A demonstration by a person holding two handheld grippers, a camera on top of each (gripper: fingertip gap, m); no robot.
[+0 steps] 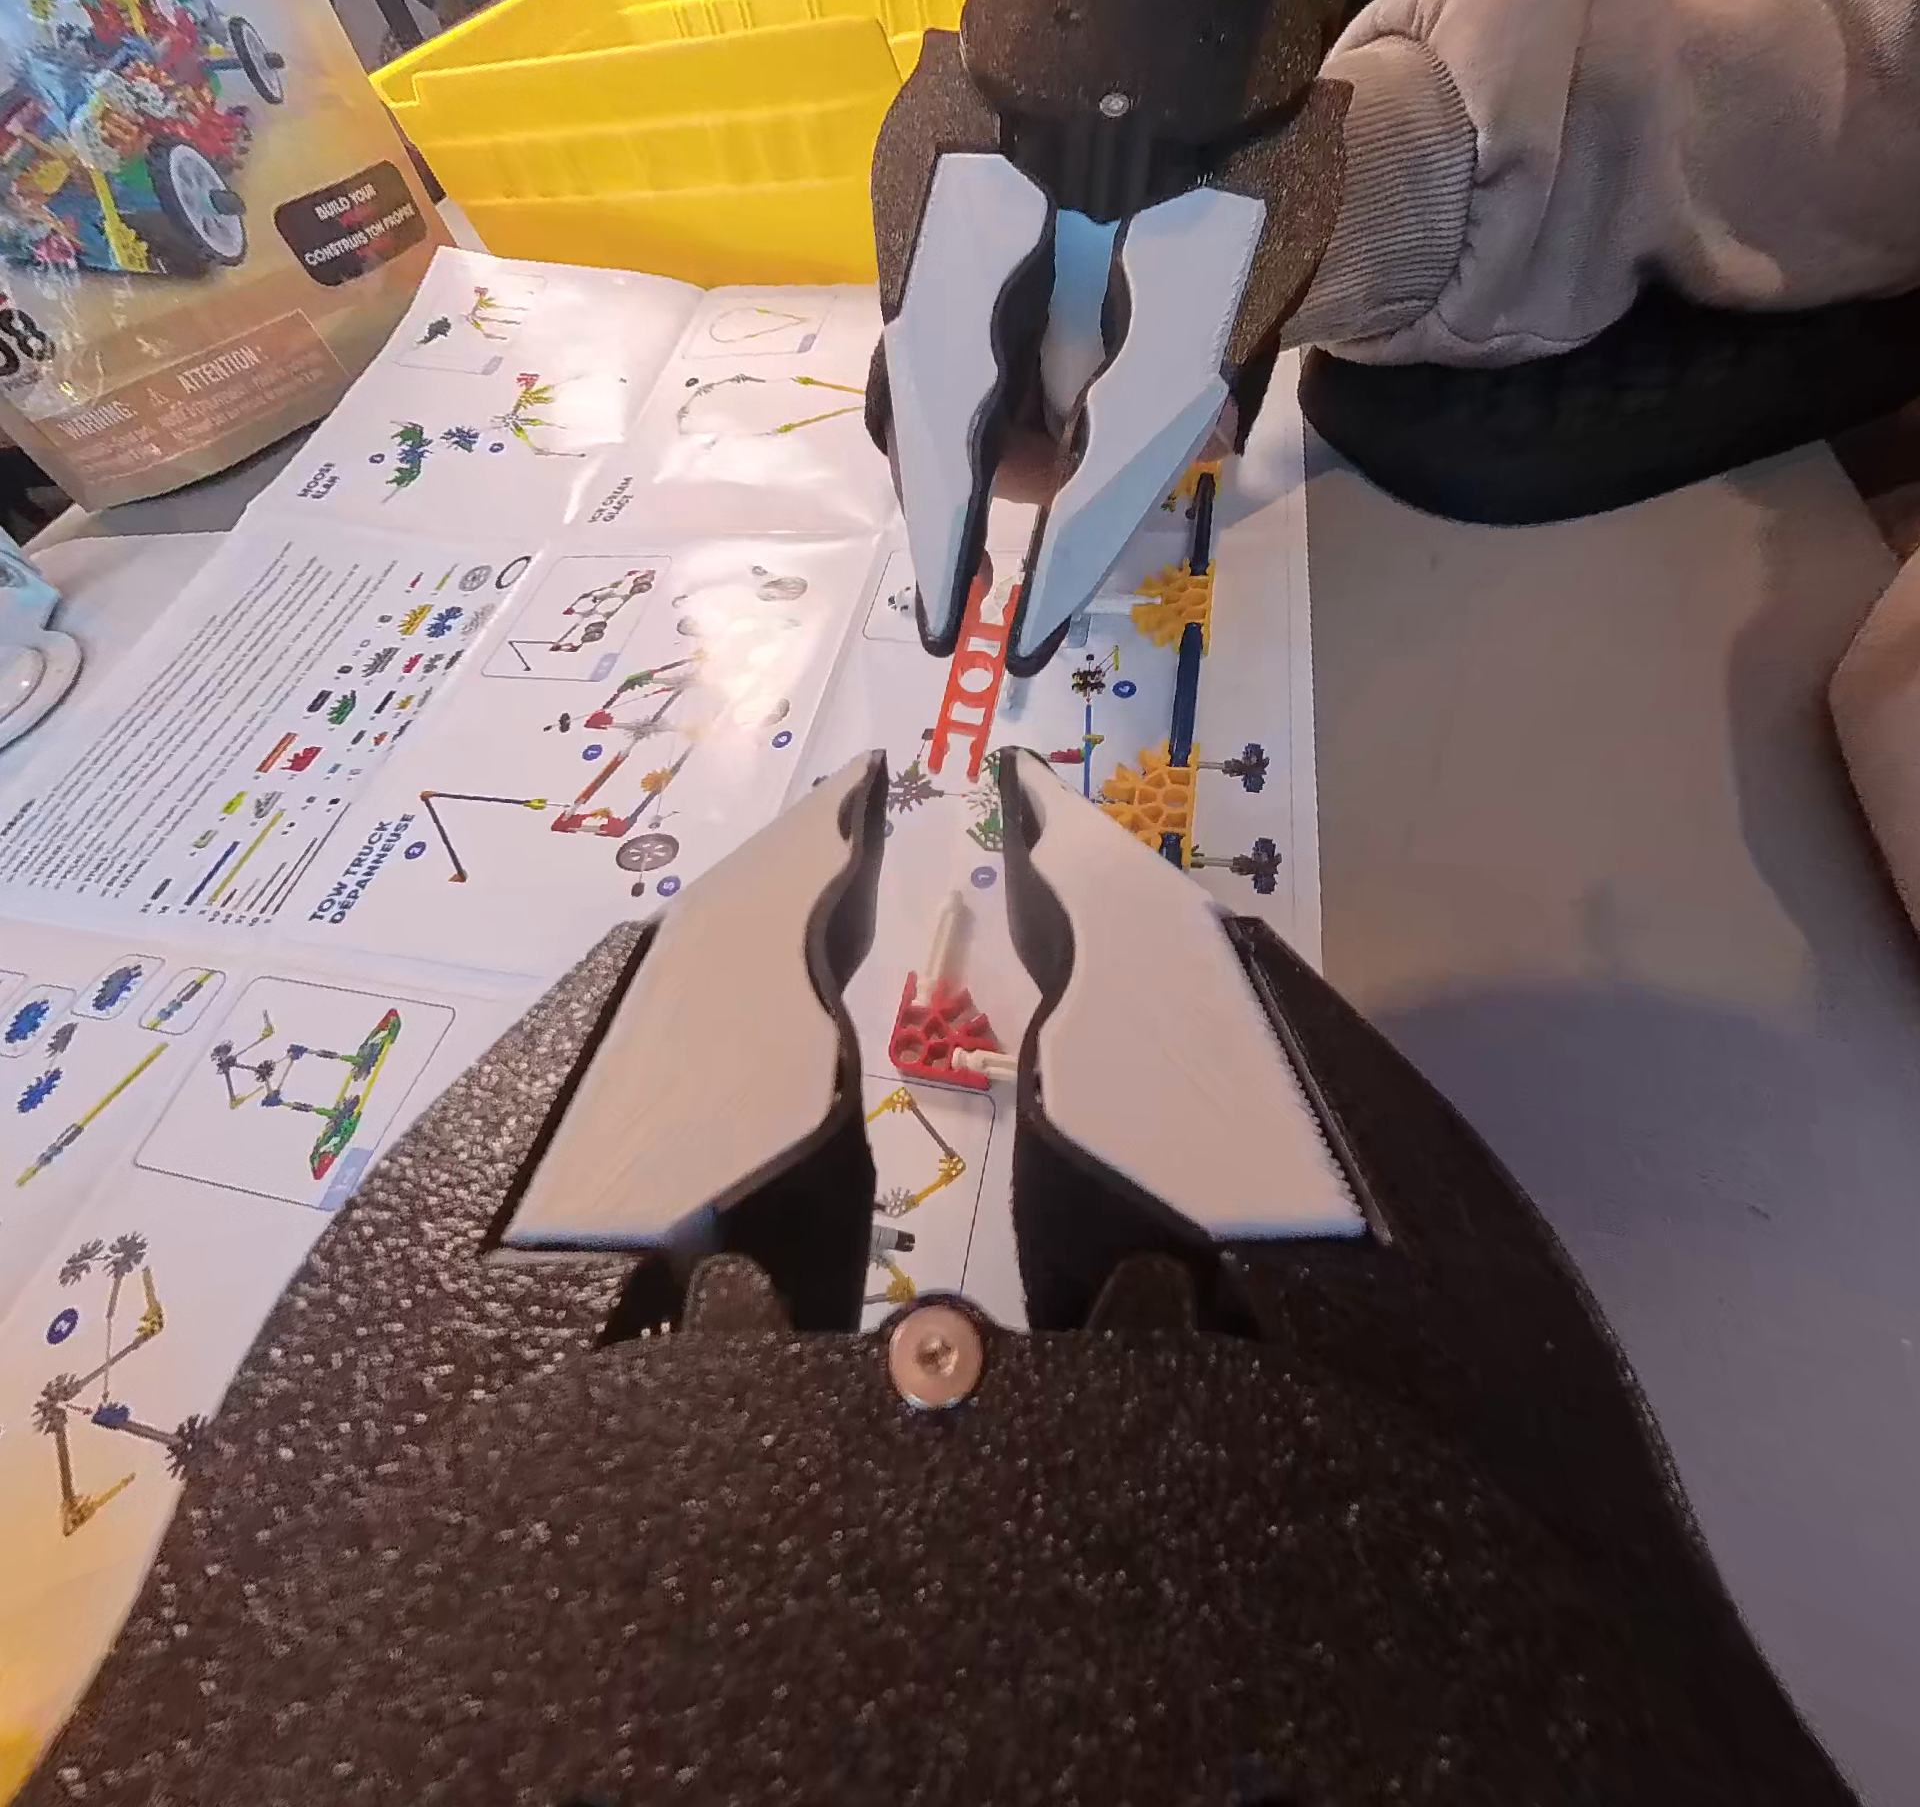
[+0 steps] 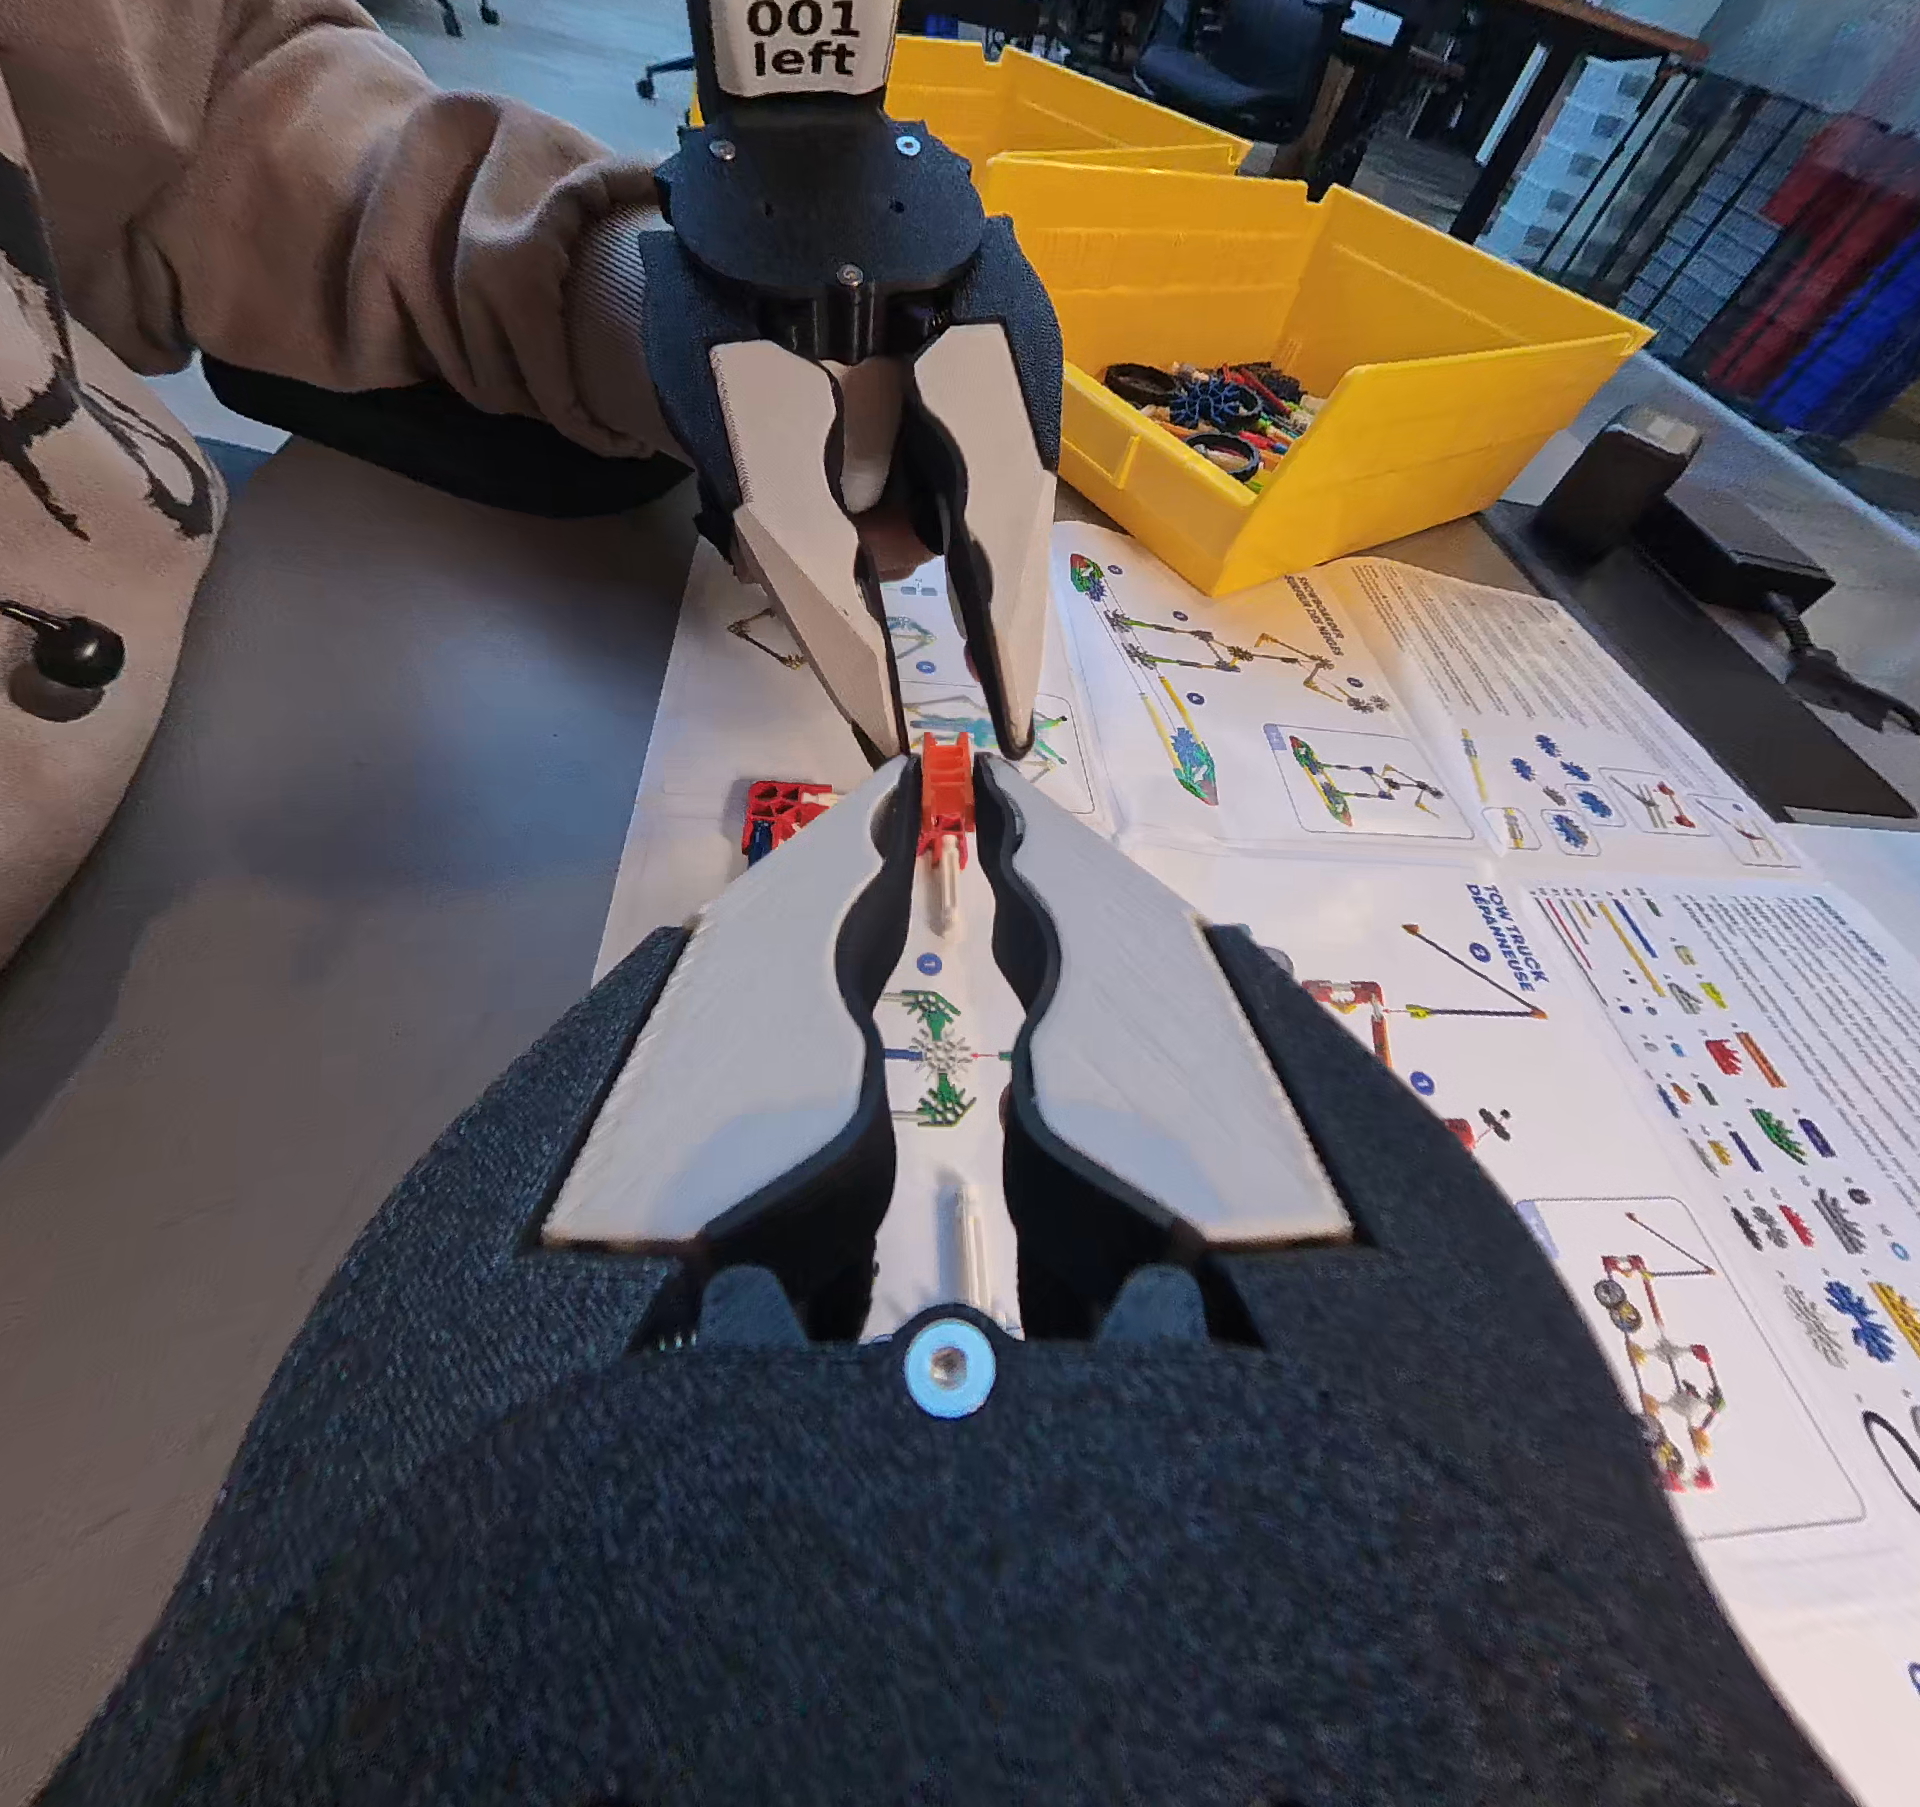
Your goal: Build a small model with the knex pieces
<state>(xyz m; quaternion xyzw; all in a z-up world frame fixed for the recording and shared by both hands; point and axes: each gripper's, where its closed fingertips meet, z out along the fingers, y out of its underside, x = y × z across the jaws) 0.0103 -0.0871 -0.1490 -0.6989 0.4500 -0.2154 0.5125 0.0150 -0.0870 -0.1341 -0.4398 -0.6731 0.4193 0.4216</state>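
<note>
Right, in the left wrist view the left gripper [image 1: 943, 781] is sitting at lower centre with its fingers apart, their tips flanking the near end of the orange piece [image 1: 975, 708] without visibly pressing on it. Facing it from the upper middle of the frame, the right gripper [image 1: 982, 640] is pinching the far end of that orange piece over the instruction sheet [image 1: 416, 614]. A red connector [image 1: 940, 1035] with white rods is lying on the sheet, showing in the gap between the left gripper's fingers. A yellow-and-blue assembly [image 1: 1174, 697] is resting at centre right, a yellow bin [image 1: 665, 116] is standing at the top and a printed box [image 1: 156, 199] at upper left.

Now the right wrist view: the right gripper [image 2: 943, 778] is clamping the orange piece [image 2: 948, 807] at frame centre, a white rod [image 2: 943, 890] poking back between its fingers. The left gripper [image 2: 948, 744] is hanging down from above, fingers parted either side of the piece's far end. The red connector [image 2: 784, 807] is lying just left of centre, and the yellow bin [image 2: 1403, 469] of loose parts is at upper right.
</note>
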